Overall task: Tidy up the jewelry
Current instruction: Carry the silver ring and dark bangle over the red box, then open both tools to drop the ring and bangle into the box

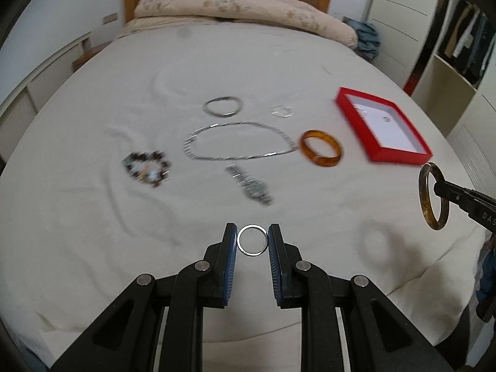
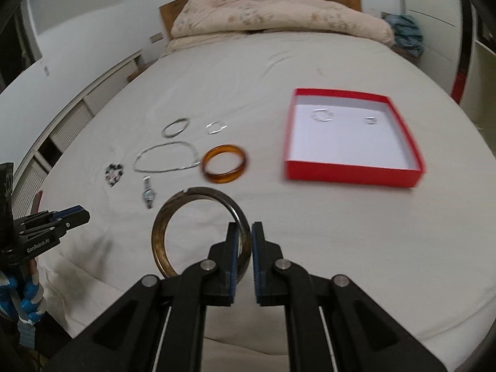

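Left gripper [image 1: 252,241] jaws pinching thin metal ring [image 1: 252,241]; right gripper [image 2: 245,241] jaws pinching glossy mottled-brown bangle [image 2: 173,217].

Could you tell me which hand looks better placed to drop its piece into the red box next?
Right, probably. The right tongs grip the dark bangle and the red box lies just ahead. The left tongs, holding the silver ring, sit farther from it.

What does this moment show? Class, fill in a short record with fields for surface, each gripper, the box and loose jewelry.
surface: white bed sheet
left gripper: shut on small silver ring
right gripper: shut on dark bangle
red box: open, two small silvery pieces inside
loose jewelry: amber bangle, chain necklace, watch
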The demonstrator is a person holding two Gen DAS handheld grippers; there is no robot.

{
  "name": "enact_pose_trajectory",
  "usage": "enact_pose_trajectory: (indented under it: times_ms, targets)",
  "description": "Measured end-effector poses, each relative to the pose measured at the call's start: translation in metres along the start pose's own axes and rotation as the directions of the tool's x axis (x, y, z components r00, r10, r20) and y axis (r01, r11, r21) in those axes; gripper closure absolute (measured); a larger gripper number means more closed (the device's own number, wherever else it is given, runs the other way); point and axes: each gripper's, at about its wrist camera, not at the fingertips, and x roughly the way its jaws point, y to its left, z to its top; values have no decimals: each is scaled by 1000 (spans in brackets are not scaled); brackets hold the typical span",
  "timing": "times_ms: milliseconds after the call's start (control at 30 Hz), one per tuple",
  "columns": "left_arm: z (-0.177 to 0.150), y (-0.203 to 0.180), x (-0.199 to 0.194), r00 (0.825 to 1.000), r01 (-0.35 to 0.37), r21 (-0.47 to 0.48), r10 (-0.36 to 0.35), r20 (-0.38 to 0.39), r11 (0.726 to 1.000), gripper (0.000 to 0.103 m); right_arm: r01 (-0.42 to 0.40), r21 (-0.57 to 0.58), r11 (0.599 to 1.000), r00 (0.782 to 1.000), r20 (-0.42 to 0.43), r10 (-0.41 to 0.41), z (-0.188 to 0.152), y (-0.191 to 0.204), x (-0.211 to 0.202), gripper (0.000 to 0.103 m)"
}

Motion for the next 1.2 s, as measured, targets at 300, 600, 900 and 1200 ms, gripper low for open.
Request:
enact_pose_trajectory:
  times_ms: [300, 600, 900, 1200]
  targets:
    - [63, -84, 26, 995, 100, 117, -101, 5, 988, 83, 98, 57, 994, 993, 61, -101, 32, -84, -23, 96]
    - [143, -168, 88, 987, 160, 208, -163, -1, 965, 83, 142, 39, 989, 988, 60, -144, 85, -148, 20, 95]
    - [172, -227, 170, 980, 195, 276, -177, -88, 941, 83, 147, -24, 989, 989, -3, -147, 111, -185, 82, 95]
    - [149, -238, 218, 974, 200, 305, -154, -167, 931, 83, 135, -111, 985, 986, -85, -145, 96, -191, 117, 95]
